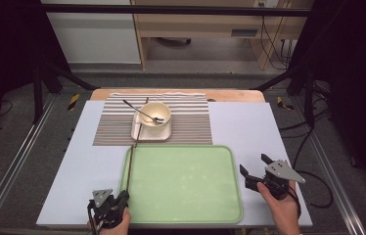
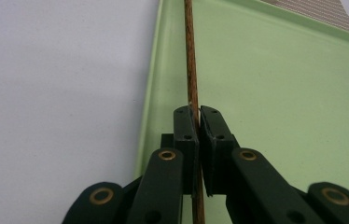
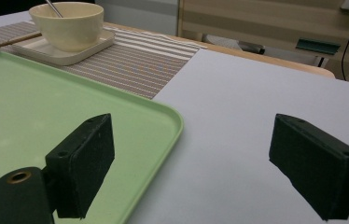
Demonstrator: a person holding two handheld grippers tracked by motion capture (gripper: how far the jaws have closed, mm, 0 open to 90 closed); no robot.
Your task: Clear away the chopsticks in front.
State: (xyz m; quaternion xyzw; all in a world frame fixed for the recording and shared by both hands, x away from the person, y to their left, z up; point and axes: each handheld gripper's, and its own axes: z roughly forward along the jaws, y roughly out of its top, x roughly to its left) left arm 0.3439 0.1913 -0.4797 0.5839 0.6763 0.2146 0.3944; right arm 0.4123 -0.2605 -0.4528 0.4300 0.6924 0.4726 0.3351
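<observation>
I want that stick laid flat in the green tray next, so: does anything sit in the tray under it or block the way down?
Nothing visible does. The left gripper is shut on the chopstick, which runs above the green tray near its left rim. The tray floor below looks bare; the bowl sits beyond it on the mat.

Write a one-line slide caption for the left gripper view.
Left gripper, jaws shut on a thin brown stick that runs along the left rim of the green tray.
</observation>
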